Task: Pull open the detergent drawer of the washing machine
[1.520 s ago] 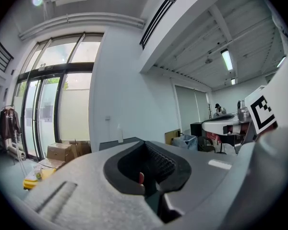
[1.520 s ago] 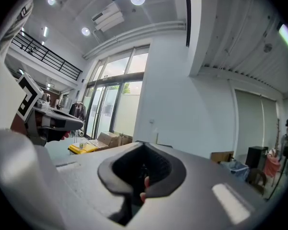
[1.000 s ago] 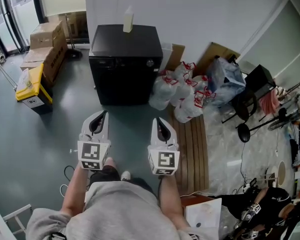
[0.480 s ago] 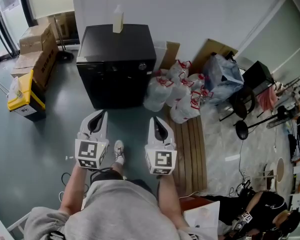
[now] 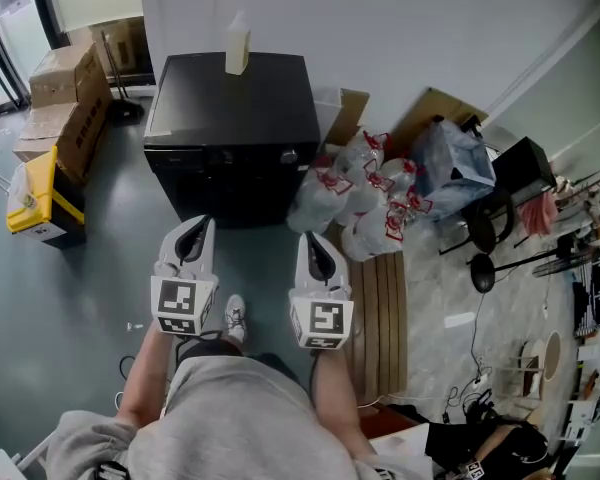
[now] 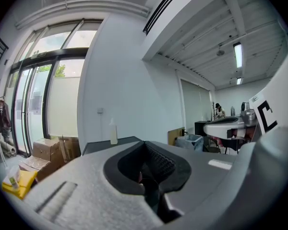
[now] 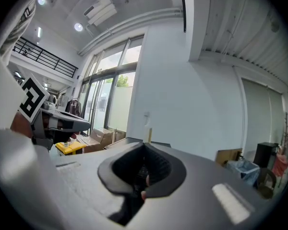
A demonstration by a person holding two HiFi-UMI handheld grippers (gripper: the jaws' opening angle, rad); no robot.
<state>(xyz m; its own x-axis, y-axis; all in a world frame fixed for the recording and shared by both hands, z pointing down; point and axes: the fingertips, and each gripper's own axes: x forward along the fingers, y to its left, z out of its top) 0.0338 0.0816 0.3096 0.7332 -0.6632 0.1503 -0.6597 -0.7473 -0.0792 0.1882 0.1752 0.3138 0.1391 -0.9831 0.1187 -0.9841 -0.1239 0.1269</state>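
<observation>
I am holding my left gripper (image 5: 202, 226) and right gripper (image 5: 309, 238) closed, empty. The washing machine (image 5: 230, 98) is sitting at twelve o'clock; I should be stepping closer first.

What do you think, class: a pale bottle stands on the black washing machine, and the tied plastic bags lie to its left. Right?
One slip. The head view shows the pale bottle standing on the black washing machine, but the tied plastic bags lie to its right, not its left.
</observation>
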